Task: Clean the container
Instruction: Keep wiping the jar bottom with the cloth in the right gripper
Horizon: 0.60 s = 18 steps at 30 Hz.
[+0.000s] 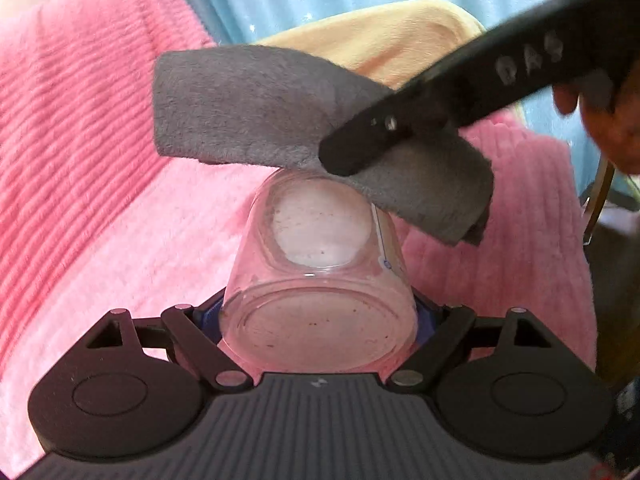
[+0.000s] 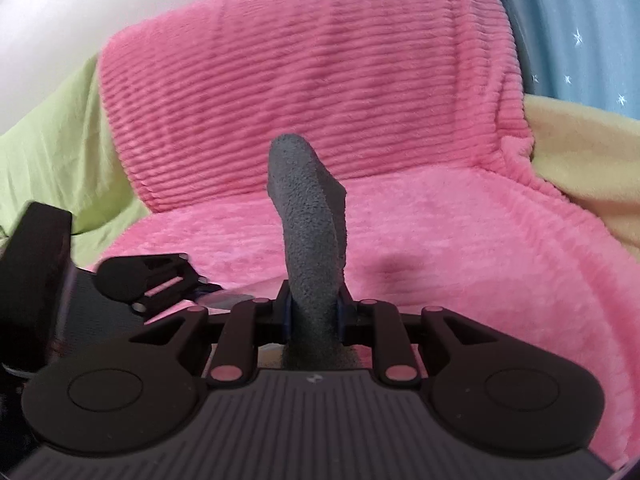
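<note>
Clear plastic, the container sits clamped sideways in your left gripper, mouth outward so the grey cloth can reach it. From the right wrist, your right gripper pinches that cloth upright, ready for wiping.

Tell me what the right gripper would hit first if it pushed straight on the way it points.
Likely the pink blanket over the seat back. The right gripper holds the grey cloth, which would touch first. Depth is unclear.
</note>
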### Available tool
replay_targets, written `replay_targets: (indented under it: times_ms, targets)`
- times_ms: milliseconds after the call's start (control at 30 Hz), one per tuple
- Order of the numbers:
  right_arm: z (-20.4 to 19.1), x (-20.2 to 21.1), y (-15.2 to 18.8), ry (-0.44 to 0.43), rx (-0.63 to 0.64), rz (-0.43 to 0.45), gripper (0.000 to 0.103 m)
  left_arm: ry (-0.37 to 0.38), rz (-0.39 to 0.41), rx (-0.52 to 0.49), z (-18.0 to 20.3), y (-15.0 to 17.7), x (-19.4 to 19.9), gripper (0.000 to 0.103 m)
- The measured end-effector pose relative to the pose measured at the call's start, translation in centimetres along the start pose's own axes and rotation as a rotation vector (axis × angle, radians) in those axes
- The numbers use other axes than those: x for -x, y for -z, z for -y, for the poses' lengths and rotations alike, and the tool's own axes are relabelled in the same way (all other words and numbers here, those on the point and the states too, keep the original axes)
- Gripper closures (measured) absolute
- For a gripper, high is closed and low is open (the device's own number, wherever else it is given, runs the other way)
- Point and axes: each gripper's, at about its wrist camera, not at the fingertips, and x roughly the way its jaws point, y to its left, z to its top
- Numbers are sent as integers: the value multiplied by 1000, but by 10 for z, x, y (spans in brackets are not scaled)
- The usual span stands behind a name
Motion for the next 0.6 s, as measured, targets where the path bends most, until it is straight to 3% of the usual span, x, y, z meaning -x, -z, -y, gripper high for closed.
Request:
replay_targets:
  times_ms: [267,367,600]
  targets:
    - [-26,0,0,-100,98,-35,86,-57,14,-116,15,4,2,18]
    - [-34,0,0,-126,128,-44,87,-56,12,-114,16,5,3,18]
    - [-22,-5,-3,16,121,-21,88,-56,8,-117,10,-6,-9,18]
